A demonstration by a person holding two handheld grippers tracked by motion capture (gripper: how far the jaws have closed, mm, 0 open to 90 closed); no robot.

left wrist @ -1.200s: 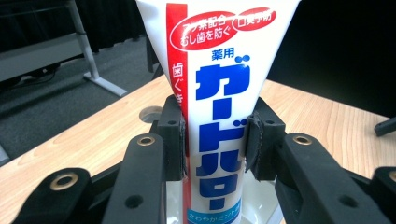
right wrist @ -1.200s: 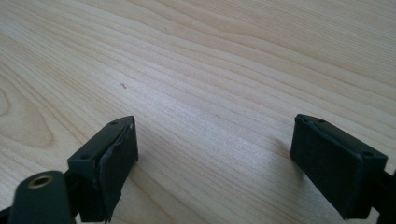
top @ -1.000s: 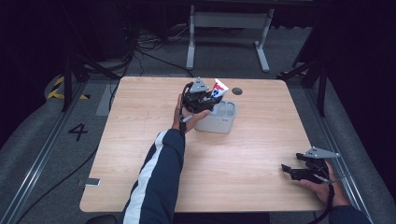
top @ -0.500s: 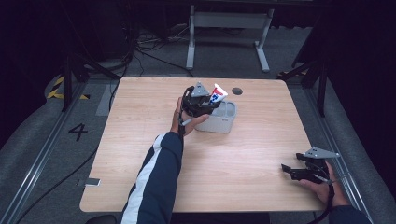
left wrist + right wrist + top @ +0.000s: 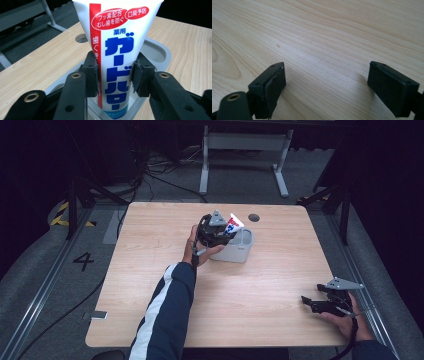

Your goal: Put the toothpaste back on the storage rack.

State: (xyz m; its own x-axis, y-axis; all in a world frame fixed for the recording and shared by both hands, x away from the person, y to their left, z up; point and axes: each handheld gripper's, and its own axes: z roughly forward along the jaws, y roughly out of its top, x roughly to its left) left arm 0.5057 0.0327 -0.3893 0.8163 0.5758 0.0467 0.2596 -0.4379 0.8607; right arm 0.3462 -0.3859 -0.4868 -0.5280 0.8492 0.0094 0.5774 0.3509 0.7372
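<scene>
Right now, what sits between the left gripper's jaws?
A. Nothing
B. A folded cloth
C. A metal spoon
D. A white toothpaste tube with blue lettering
D: in the left gripper view the left gripper has its pads against both sides of the toothpaste tube, which stands in the grey holder.

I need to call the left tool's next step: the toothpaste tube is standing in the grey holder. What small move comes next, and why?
Probably open the left tool slightly. Its pads press the toothpaste tube, whose lower end already sits inside the grey holder, so letting go should leave it standing there.
</scene>
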